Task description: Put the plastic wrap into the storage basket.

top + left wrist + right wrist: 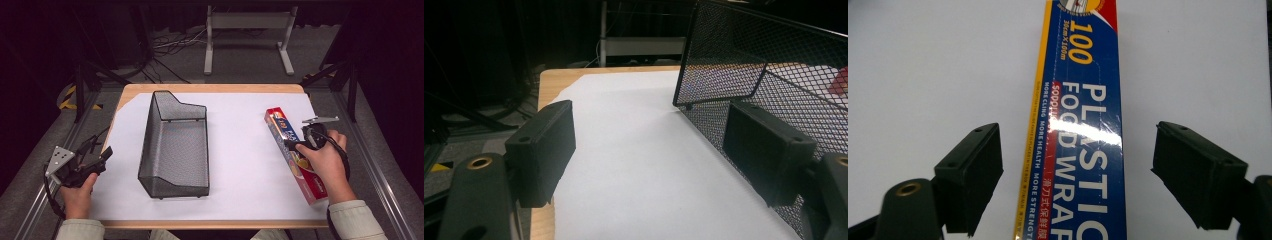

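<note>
a person seated at a wooden table (210, 88) works over a sheet of white paper (240, 150) that covers nearly all of its top, leaving a strip of bare wood along the far edge and at the far left corner. a black wire mesh basket (175, 145) stands on the paper left of the middle, its long side running away from the person, its far wall taller than its near one.

to the right of the basket and well apart from it, a long plastic food wrap box (295, 155), blue with a red and yellow edge, lies flat on the paper near the table's right edge, slanting from far left to near right. the right gripper (300, 145) hovers over the box about midway along it; in the right gripper view its jaws stand wide, one on each side of the box (1078, 130), their pads clear of the cardboard.

to the left of the basket, the left gripper (102, 155) rests low at the table's left edge in the person's hand. the left gripper view shows its jaws wide apart with nothing between them but paper, the basket's mesh wall (774, 85) just beside the right-hand jaw.

beyond the basket the room is dark: grey carpet floor (250, 65), a white metal stand (247, 30), loose cables (170, 45) and black frame legs (80, 90) with yellow-black tape (67, 100) at the left.
</note>
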### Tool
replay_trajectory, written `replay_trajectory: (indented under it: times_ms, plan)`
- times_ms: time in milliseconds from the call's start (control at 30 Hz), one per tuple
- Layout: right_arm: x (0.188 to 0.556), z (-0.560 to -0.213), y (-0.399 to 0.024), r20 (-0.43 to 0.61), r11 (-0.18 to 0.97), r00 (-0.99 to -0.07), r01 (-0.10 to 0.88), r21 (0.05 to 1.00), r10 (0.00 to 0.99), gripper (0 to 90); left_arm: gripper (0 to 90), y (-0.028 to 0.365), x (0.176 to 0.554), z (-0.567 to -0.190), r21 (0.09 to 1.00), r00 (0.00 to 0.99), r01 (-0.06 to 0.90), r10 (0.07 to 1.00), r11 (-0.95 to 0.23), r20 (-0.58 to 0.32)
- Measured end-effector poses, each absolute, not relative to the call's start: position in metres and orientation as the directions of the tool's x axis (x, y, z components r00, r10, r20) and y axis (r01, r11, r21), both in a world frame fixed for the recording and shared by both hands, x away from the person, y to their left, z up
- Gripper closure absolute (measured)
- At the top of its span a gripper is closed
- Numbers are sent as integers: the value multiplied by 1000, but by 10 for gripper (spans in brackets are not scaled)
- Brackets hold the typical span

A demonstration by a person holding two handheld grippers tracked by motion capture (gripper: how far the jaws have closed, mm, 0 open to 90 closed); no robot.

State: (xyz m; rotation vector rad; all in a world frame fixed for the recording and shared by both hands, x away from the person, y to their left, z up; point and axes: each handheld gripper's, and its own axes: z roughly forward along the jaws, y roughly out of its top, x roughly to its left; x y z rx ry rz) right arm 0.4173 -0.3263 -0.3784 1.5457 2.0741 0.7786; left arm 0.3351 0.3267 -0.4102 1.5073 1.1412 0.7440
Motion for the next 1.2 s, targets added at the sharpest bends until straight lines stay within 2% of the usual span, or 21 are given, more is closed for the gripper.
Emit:
replay_trajectory:
  times_ms: [267, 433, 600, 667, 900, 1000, 1200]
  plan:
    - [424, -389, -323, -3, 213, -260, 788, 578, 966, 185, 219, 327, 335, -411, 961, 351, 276, 930, 10, -110]
    - [427, -396, -320, 7, 208, -245, 837, 505, 969, 206, 219, 327, 336, -411, 961, 349, 277, 930, 13, -113]
    - [429, -400, -320, 15, 200, -233, 863, 463, 972, 294, 219, 327, 336, -411, 960, 349, 279, 930, 12, -113]
    - [429, -400, -321, 31, 185, -219, 882, 434, 975, 375, 219, 327, 336, -412, 960, 349, 279, 930, 12, -113]
    - [427, -398, -317, 18, 155, -181, 888, 433, 983, 404, 219, 327, 336, -412, 960, 349, 280, 930, 12, -113]
    - [426, -398, -318, 68, 109, -156, 887, 449, 985, 407, 219, 328, 336, -412, 959, 349, 282, 930, 11, -113]
    - [422, -384, -319, 93, 89, -153, 869, 486, 984, 407, 220, 327, 336, -412, 960, 348, 280, 931, 11, -112]
